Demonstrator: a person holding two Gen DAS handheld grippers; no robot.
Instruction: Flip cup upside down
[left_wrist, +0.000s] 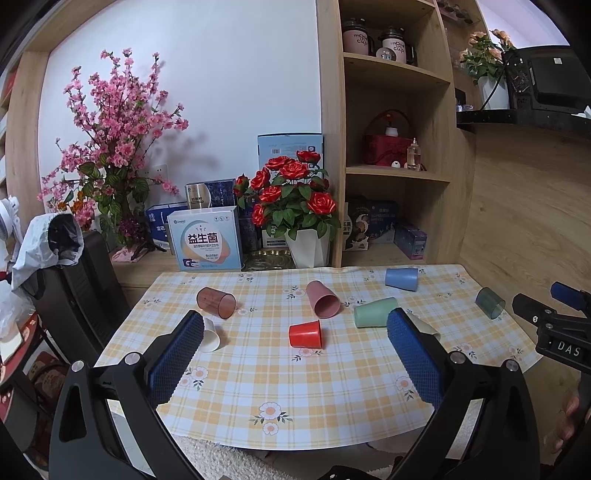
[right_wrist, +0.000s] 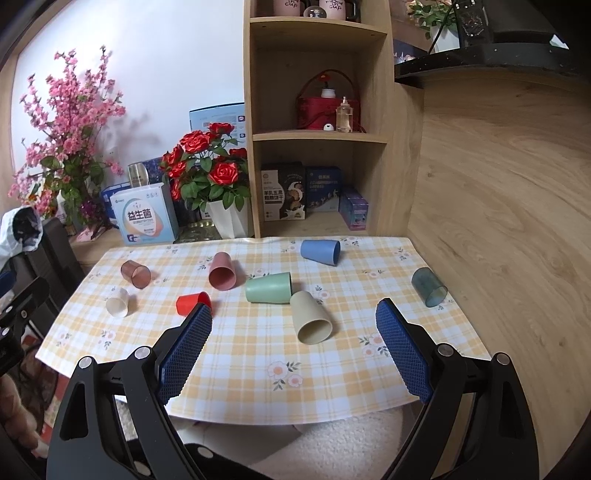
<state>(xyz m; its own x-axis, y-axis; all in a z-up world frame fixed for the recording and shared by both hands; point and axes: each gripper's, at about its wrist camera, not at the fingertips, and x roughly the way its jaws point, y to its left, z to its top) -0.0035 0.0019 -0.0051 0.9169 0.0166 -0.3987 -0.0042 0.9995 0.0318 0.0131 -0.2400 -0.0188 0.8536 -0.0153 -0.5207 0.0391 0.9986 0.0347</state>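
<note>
Several cups lie on their sides on the checked tablecloth (left_wrist: 258, 369): a red cup (left_wrist: 306, 334) (right_wrist: 192, 302), pink cup (left_wrist: 322, 299) (right_wrist: 222, 275), green cup (left_wrist: 375, 312) (right_wrist: 268, 288), beige cup (right_wrist: 311, 318), blue cup (left_wrist: 401, 278) (right_wrist: 320, 251), brown clear cup (left_wrist: 216, 302) (right_wrist: 136, 273), white cup (left_wrist: 210, 334) (right_wrist: 118, 302) and dark teal clear cup (left_wrist: 490, 302) (right_wrist: 429, 287). My left gripper (left_wrist: 295, 325) is open and empty above the table's near part, the red cup just beyond it. My right gripper (right_wrist: 294, 312) is open and empty, the beige cup just ahead between its fingers.
A rose pot (left_wrist: 308, 243), boxes (left_wrist: 207, 242) and a pink blossom plant (left_wrist: 110, 147) stand behind the table. A wooden shelf unit (right_wrist: 317, 136) stands at the back and a wood wall (right_wrist: 498, 221) on the right. A dark chair (left_wrist: 81, 288) stands left of the table.
</note>
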